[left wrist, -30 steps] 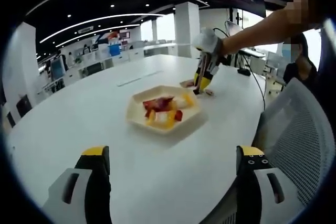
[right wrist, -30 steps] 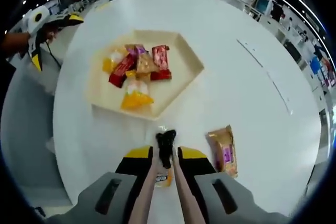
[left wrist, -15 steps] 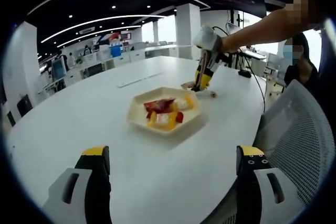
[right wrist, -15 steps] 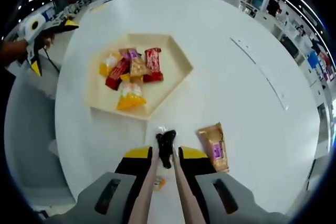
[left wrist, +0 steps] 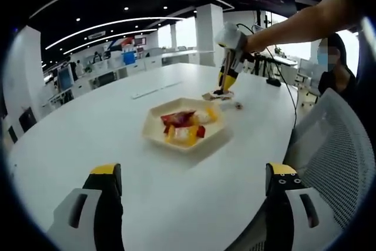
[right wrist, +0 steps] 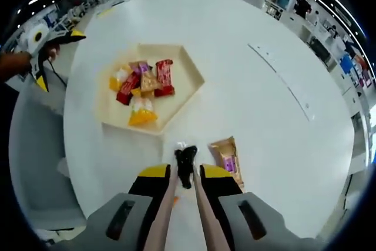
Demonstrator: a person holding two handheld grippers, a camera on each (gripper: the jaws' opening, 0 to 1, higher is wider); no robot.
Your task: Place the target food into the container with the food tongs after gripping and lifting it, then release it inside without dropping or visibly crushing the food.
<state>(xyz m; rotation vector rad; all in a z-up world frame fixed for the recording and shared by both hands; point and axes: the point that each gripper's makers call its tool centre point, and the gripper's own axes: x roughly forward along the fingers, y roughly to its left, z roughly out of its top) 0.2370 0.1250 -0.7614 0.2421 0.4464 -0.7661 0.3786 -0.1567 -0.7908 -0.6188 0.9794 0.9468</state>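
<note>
Right gripper clamped on tongs, raised above the surface, tips together; whether they carry food I cannot tell. Brown snack packet lies just right of them, tray of snacks beyond. Left gripper apart, idle, near the table edge.

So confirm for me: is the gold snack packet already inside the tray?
No, the gold snack packet lies on the white table, outside the tray.

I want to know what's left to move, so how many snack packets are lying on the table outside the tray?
1 for certain: a tan packet on the table beside the right gripper, outside the tray. Others may be hidden beneath the gripper.
</note>
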